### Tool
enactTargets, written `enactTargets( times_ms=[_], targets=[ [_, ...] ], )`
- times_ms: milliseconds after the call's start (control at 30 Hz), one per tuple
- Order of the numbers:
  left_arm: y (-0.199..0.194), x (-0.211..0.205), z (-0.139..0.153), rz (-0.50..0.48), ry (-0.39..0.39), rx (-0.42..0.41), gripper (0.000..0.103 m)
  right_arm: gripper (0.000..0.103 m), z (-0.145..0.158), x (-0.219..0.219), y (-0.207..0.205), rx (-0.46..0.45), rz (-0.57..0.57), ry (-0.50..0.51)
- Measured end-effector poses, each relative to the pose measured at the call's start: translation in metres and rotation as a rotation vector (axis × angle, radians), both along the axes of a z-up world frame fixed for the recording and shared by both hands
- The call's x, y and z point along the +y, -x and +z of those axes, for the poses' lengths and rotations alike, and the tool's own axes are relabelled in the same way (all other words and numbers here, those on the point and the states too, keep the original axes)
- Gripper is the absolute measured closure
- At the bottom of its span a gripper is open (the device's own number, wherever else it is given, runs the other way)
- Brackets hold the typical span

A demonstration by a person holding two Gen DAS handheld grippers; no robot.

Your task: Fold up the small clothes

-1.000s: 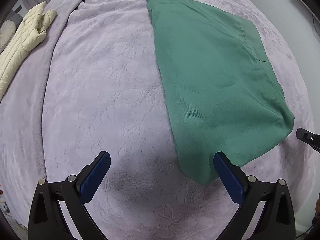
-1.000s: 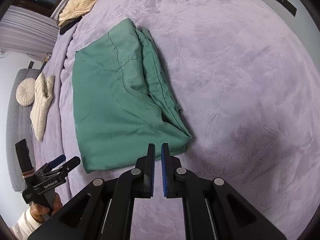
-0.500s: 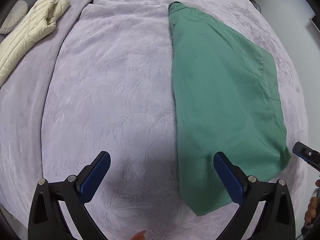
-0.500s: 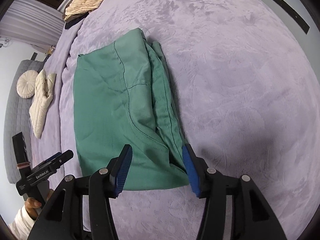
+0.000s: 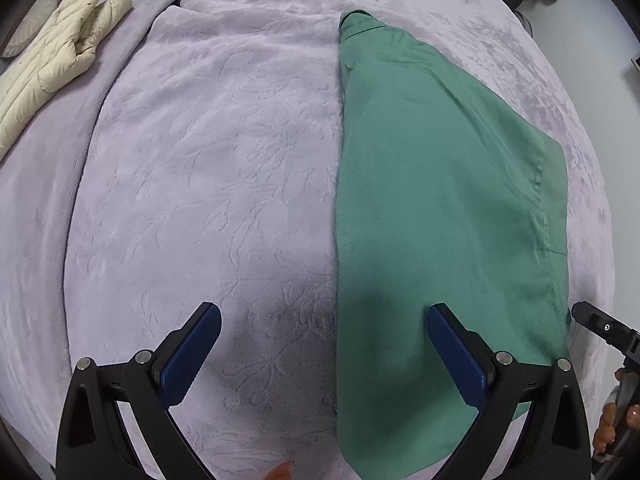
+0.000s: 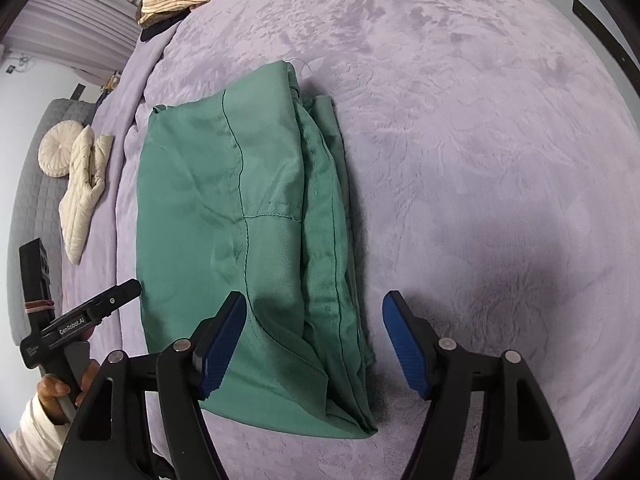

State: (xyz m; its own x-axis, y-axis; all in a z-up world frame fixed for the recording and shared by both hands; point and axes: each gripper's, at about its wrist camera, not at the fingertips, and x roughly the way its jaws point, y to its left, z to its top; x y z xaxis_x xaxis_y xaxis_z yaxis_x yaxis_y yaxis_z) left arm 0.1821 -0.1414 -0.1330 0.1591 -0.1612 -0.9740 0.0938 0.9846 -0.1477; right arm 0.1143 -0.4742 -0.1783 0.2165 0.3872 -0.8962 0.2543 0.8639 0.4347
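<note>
Green woven garment (image 6: 224, 216) folded oblong, plush embossed lilac blanket (image 5: 192, 184)

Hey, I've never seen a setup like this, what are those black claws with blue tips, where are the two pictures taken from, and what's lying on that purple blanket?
There is no robot arm here: a person holds a two-finger gripper in each hand, and each carries a fisheye camera looking forward along its fingers. One picture comes from the left gripper, the other from the right gripper. Both are open and hold nothing. On the lilac plush blanket lies a folded green fabric garment, which is the clothing being folded. A cream quilted jacket lies off to the side, near a round cream cushion.
</note>
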Motion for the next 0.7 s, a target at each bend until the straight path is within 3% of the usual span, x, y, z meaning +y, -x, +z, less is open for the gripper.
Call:
enactTargets(
  times_ms=[167,467,700],
  targets=[
    [-0.002,-0.004,-0.003,0.009,-0.039,-0.020,0.000,0.026,-0.007,-0.010,-0.007,0.010,-0.001,-0.012],
    [-0.012,-0.006,-0.007,-0.011,0.003,0.003,0.000,0.024,-0.019,-0.020,-0.012,0.009,0.003,-0.074],
    [-0.036,0.004,-0.011,-0.011,0.229,0.038,0.000,0.022,-0.024,-0.030,-0.021,-0.023,0.006,-0.153]
  ],
)
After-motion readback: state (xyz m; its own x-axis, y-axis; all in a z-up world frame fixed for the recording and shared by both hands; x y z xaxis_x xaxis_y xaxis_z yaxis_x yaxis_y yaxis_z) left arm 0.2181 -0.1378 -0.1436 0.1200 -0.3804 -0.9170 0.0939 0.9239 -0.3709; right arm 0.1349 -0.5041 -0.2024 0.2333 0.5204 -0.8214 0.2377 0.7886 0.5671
